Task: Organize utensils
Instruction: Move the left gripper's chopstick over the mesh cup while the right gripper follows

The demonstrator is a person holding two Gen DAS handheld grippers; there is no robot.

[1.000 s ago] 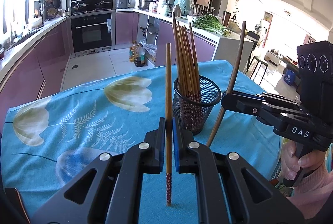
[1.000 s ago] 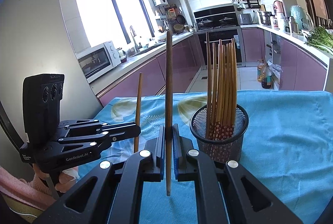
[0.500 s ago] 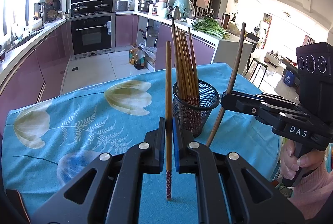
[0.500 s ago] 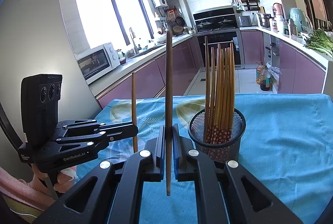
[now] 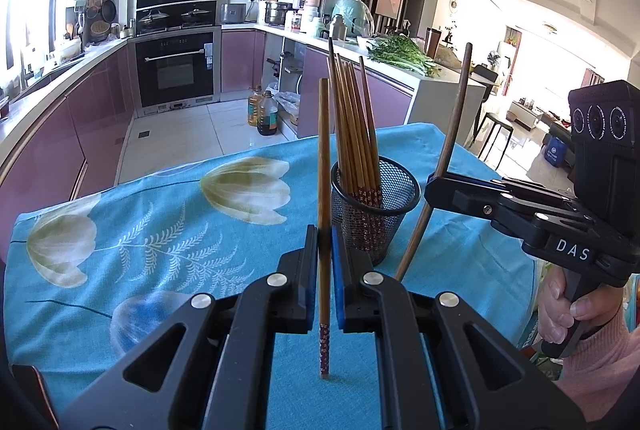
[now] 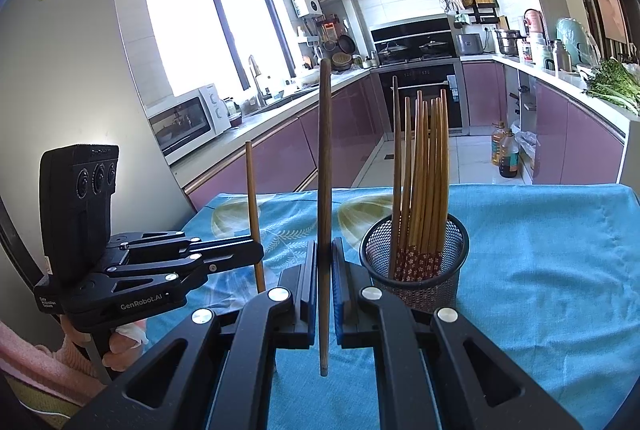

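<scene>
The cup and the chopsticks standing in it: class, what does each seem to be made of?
Cup: probably black-coated metal mesh; you can see through its fine grid. Chopsticks: likely wood or bamboo, with smooth brown shafts and red flower-patterned lower ends.

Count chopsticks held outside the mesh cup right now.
2: a light chopstick upright in the left gripper, a darker chopstick upright in the right gripper.

Black plastic left gripper (image 5: 325, 278), right gripper (image 6: 325, 286): blue pads, silver screws, white "DAS"/"GenRobot.AI" lettering; pink knit sleeve (image 5: 596, 362).
</scene>
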